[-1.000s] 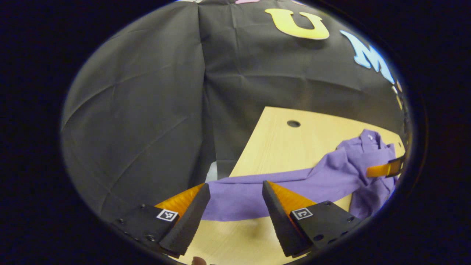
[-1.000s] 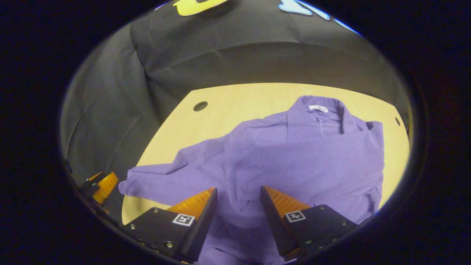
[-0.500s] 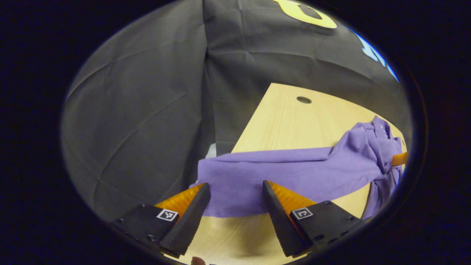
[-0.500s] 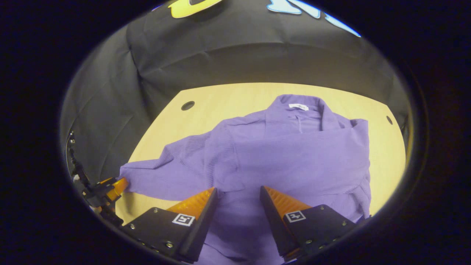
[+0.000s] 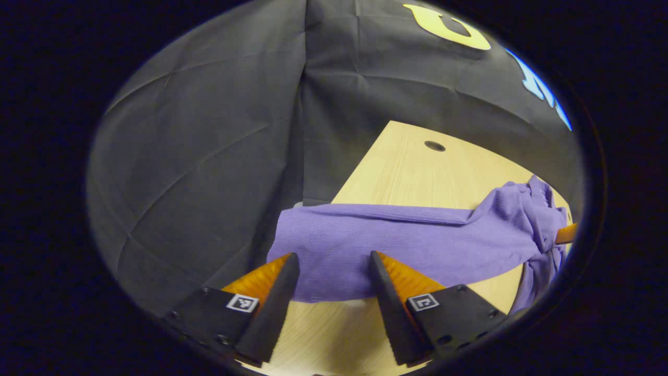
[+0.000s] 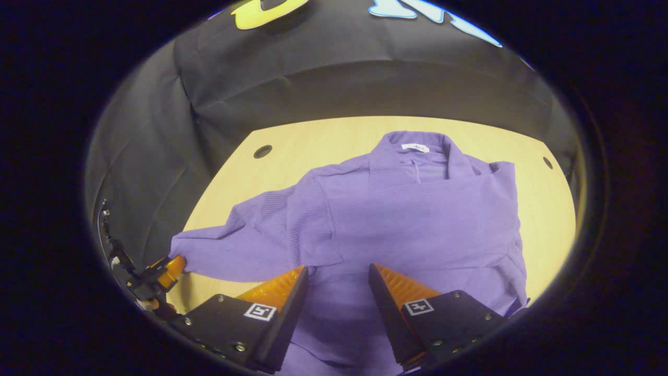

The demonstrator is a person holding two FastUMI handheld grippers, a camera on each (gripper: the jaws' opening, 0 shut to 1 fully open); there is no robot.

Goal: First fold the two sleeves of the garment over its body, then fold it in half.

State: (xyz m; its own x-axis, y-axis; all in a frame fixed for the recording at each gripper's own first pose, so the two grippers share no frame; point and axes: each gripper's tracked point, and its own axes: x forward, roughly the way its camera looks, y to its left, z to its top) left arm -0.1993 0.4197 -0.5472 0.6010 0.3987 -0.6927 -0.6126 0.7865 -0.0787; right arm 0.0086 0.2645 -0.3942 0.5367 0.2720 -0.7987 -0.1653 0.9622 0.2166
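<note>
A purple collared garment point(image 6: 417, 219) lies on the wooden table point(image 6: 250, 183), collar at the far side. One sleeve is folded across its chest. The other sleeve point(image 6: 245, 245) stretches out to the table's left edge. In the left gripper view that sleeve point(image 5: 365, 245) runs across, its cuff end just beyond my open left gripper point(image 5: 331, 256), level with the fingertips. The right gripper view has the left gripper's orange finger point(image 6: 168, 267) beside the cuff. My right gripper point(image 6: 337, 267) stands open over the garment's lower body, nothing pinched. Its orange finger point(image 5: 566, 233) peeks at the left gripper view's right rim.
The table has a round hole near its far left corner point(image 6: 262, 151) and a small one at the far right point(image 6: 546, 162). Black cloth walls close in behind and to the left. The sleeve cuff lies at the table's left edge.
My left gripper has come closer to the sleeve cuff, which now reaches its fingertips. The right gripper has shifted only slightly over the garment. Both stay open.
</note>
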